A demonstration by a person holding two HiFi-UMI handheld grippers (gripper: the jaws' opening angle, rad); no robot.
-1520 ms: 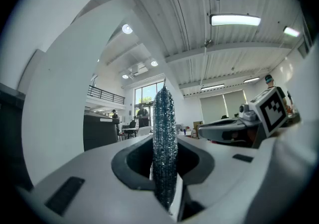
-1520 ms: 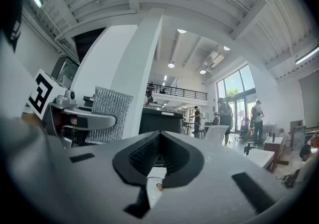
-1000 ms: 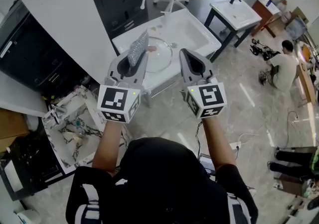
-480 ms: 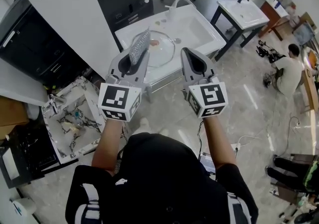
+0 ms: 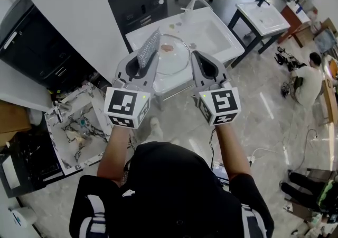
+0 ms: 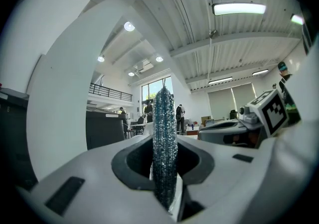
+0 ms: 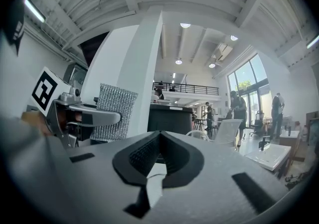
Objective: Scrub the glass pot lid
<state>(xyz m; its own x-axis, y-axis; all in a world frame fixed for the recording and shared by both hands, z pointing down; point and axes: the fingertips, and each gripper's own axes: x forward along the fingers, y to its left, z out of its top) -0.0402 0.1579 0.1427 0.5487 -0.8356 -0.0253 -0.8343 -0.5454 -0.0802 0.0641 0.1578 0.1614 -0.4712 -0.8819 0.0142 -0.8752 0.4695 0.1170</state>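
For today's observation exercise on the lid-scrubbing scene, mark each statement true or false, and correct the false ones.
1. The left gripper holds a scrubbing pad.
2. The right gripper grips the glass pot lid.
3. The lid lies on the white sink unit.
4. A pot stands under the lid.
1. True. The left gripper is shut on the silvery scrubbing pad, which stands upright between its jaws.
2. False. The right gripper is shut with nothing between its jaws.
3. True. The glass pot lid lies flat on the white sink unit, beside the basin.
4. False. No pot is in view. The lid rests directly on the sink unit.
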